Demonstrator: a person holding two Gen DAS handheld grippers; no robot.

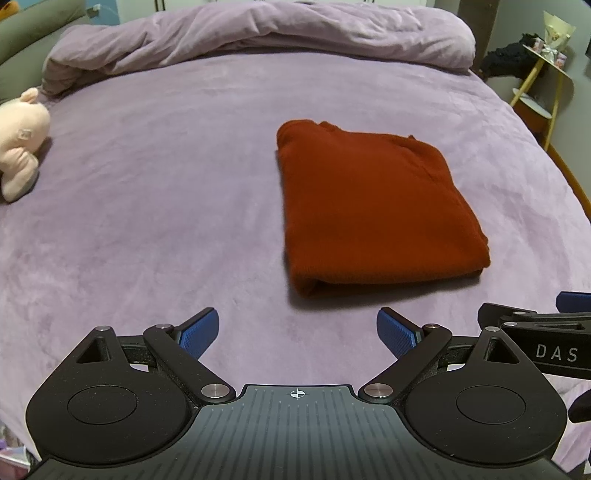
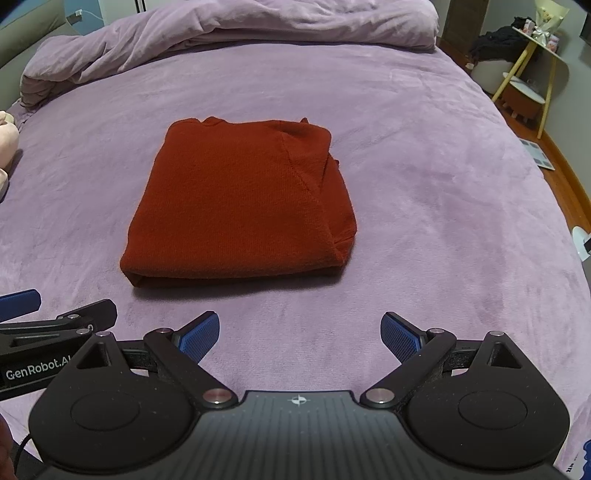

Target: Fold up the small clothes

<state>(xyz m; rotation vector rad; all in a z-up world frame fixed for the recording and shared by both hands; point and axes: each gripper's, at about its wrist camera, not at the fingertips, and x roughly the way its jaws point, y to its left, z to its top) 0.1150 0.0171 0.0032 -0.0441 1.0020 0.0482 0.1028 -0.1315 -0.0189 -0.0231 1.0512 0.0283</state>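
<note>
**Both grippers held back from a garment already folded**

Two grippers are being held low over the purple bedsheet [image 1: 147, 184], side by side, on the near side of the red garment [image 1: 373, 206]; the left gripper [image 1: 297, 332] is being kept with its jaws spread wide and nothing between the blue pads [image 1: 197, 332]; the right gripper [image 2: 299, 334] is likewise being held wide open and empty. Neither is touching the cloth; a strip of bare sheet is lying between fingertips and fabric. The garment is resting in the middle of the bed as a compact, layered rectangle, its rounded fold edge facing the grippers and a seam and tucked layers showing along its right side in the right wrist view; by that shape the folding is judged to be finished or nearly so, which would explain why the tools are being kept clear. A rumpled duvet [image 2: 229, 33] is lying bunched along the far edge, and a plush toy [image 1: 20, 140] is lying well apart at the left. No containers are being shown; nothing is being held in anything.
</note>
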